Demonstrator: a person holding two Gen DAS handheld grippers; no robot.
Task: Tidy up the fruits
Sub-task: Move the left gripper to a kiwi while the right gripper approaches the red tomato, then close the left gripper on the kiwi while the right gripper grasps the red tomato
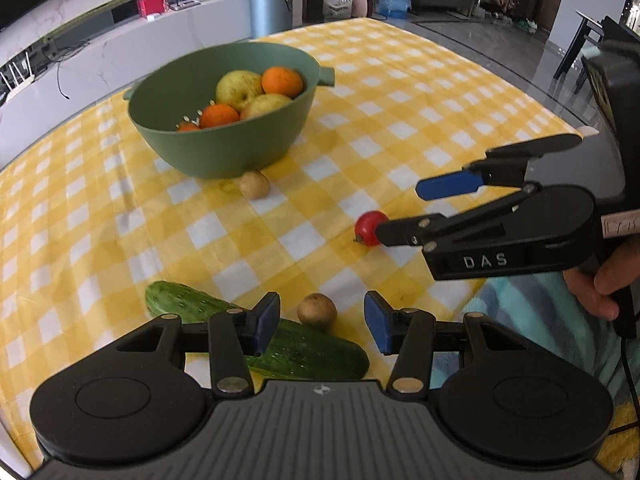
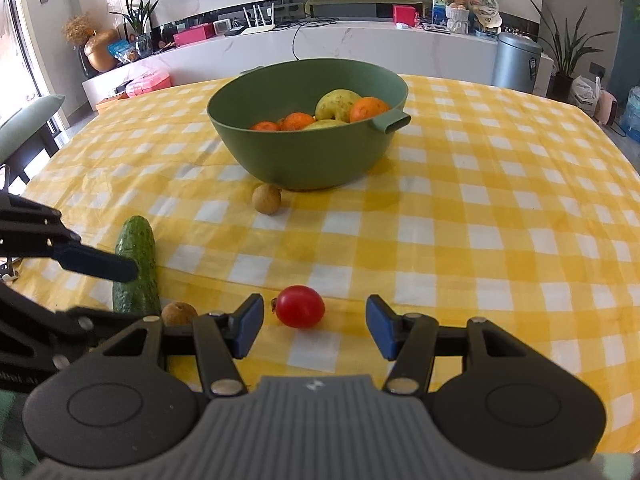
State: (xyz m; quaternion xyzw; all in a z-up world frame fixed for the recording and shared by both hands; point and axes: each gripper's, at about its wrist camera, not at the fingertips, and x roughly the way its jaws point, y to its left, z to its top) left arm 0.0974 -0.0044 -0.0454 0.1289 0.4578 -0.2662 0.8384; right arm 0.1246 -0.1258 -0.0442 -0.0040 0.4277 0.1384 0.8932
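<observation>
- Left claw (image 1: pixel 322 322): jaws apart, empty, over a small round brown fruit (image 1: pixel 317 311) beside a long green cucumber (image 1: pixel 280 344) near the desk (image 1: pixel 400 92) edge.
- Right claw (image 2: pixel 315 326): jaws apart, flanking a small red tomato (image 2: pixel 300 306).
- Green plastic bowl (image 2: pixel 308 156) mid-desk holds oranges and pears.

Both tools tilt downward with blue pads apart, nothing between them: the left tool (image 1: pixel 322 322) and the right tool (image 2: pixel 314 326). A hand (image 1: pixel 604 280) grips the right tool's handle.

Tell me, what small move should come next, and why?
Probably ease the right tool forward and down around the red tomato. It lies loose on the checked cloth just ahead of the open pads, while the green bowl already holds other fruit.
</observation>
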